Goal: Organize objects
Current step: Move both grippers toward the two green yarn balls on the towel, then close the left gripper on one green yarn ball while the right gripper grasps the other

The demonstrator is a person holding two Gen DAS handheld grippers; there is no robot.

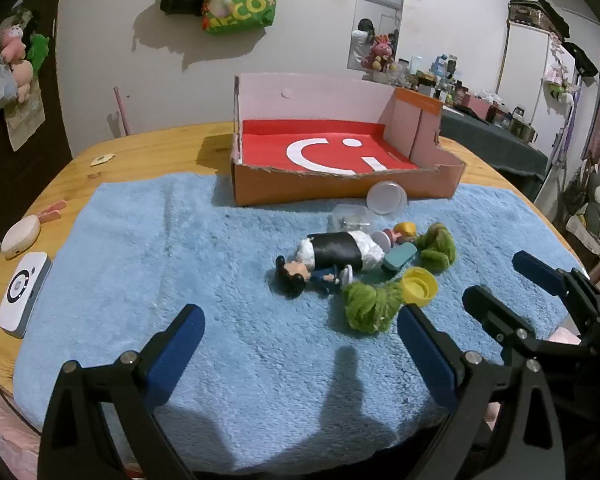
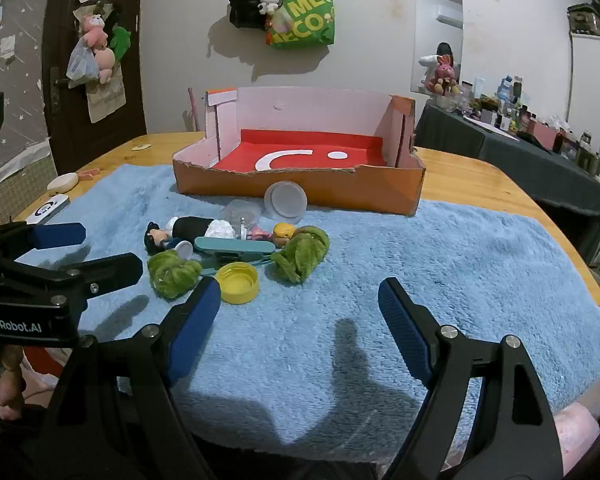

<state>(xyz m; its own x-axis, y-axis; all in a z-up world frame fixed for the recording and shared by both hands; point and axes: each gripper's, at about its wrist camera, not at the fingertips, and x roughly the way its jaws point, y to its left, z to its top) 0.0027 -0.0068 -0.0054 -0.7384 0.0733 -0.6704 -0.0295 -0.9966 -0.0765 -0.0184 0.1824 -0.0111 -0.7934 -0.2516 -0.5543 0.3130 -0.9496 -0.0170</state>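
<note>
A pile of small objects lies on the blue towel (image 1: 180, 248): a dark-haired figurine (image 1: 300, 276), a black-and-white roll (image 1: 340, 250), a teal clip (image 2: 236, 246), a yellow cap (image 1: 419, 285), two green fuzzy balls (image 1: 370, 306) (image 2: 302, 250), a blond figurine (image 2: 282, 233) and clear plastic cups (image 1: 386, 197). Behind them stands an open orange cardboard box (image 1: 340, 190) with a red floor. My left gripper (image 1: 300, 326) is open and empty in front of the pile. My right gripper (image 2: 300, 300) is open and empty to the pile's right; it also shows in the left wrist view (image 1: 500, 280).
The towel covers a wooden table (image 1: 148, 148). A white gadget (image 1: 22, 292) and a cream oval case (image 1: 20, 236) lie at the left table edge. A cluttered dark side table (image 2: 540, 148) stands at the back right. Bags hang on the wall.
</note>
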